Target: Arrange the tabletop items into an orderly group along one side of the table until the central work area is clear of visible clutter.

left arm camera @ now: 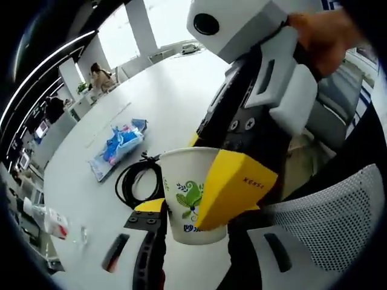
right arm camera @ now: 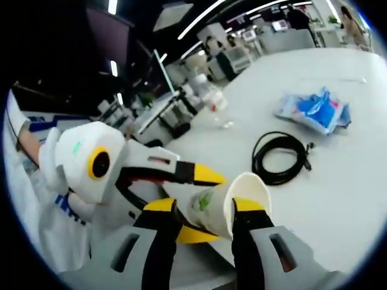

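Cup [left arm camera: 192,193], white paper with green leaf print, sits clamped between right tongs [right arm camera: 205,211] and apparently left tongs [left arm camera: 181,208] too, above the white desk [right arm camera: 338,193], near the coiled black cable [right arm camera: 281,158].

text: "KENSE"-like, partly legible | on: right tool's yellow pad [left arm camera: 233,188]

Open-plan office. Big white meeting table [left arm camera: 181,84], mesh-back office chair [left arm camera: 338,223], rows of desks with monitors [right arm camera: 279,25] behind, people seated [left arm camera: 100,77] at workstations, linear ceiling lights [right arm camera: 205,17], large windows [left arm camera: 169,21].
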A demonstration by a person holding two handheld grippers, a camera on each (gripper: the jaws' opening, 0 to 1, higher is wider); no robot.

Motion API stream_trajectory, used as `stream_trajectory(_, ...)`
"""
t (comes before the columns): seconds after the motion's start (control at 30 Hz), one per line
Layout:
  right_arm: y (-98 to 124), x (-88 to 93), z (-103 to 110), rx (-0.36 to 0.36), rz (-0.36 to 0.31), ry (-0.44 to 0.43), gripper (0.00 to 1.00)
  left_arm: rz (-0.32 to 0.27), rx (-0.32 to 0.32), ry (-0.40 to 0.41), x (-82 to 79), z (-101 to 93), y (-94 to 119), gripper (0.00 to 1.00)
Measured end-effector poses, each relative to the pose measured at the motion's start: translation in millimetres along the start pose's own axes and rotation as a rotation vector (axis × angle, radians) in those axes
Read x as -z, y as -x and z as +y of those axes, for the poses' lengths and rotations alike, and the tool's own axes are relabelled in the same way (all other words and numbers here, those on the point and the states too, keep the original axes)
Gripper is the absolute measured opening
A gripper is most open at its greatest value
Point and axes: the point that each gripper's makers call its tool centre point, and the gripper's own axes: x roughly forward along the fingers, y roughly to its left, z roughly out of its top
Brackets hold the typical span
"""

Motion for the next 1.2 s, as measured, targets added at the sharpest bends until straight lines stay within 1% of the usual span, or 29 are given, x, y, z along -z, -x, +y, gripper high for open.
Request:
stream_trajectory(0.13, 1.1, -0.2, 0.8, -0.001, -0.005, -0.001, 0.24, -0.005, 0.007, -0.024, -3.0, -2.6, -0.9, 0.38)
stream_trajectory(0.23, 1.9, -1.7, 1.2, -0.001, -0.015, -0.004, 0.16, -0.009, 0.011, -0.026, -4.5, -3.7, -1.3, 0.38)
stream_trajectory(0.3, 2.4, -4.2, 3.0, -0.005, -0.029, -0.01, 0.08, -0.011, 0.014, -0.025, -4.8, -4.3, -1.4, 0.38)
stream_trajectory(0.4, 1.6, -3.8, 1.4, 0.002, -0.026, -0.011, 0.01, -0.013, 0.008, -0.011, -3.7, -1.3, -0.8, 0.38)
stream_trajectory(0.5, 1.1, -5.8, 2.7, 0.0, -0.034, -0.019, 0.01, -0.016, 0.004, 0.003, -2.3, 2.1, 0.7, 0.38)
stream_trajectory(0.6, -0.5, -7.2, 3.3, -0.003, -0.039, -0.024, 0.0, -0.019, -0.002, 0.001, -2.1, 3.2, 1.9, 0.39)
stream_trajectory(0.83, -7.2, -10.4, 6.6, 0.005, -0.036, -0.009, 0.0, -0.024, -0.021, 0.027, 1.8, 8.5, 5.3, 0.39)
stream_trajectory(0.93, -10.0, -11.7, 7.7, 0.004, -0.036, -0.006, 0.0, -0.025, -0.028, 0.053, 5.8, 13.0, 7.0, 0.4)
stream_trajectory(1.07, -14.3, -12.4, 8.5, 0.004, -0.027, 0.002, 0.0, -0.02, -0.038, 0.065, 11.0, 16.9, 9.9, 0.39)
stream_trajectory(1.13, -16.3, -12.5, 7.7, 0.004, -0.02, 0.005, 0.0, -0.017, -0.032, 0.082, 15.0, 17.9, 10.9, 0.39)
stream_trajectory(1.2, -17.9, -12.7, 6.9, 0.006, -0.012, 0.011, 0.0, -0.018, -0.033, 0.102, 18.3, 20.2, 11.8, 0.41)
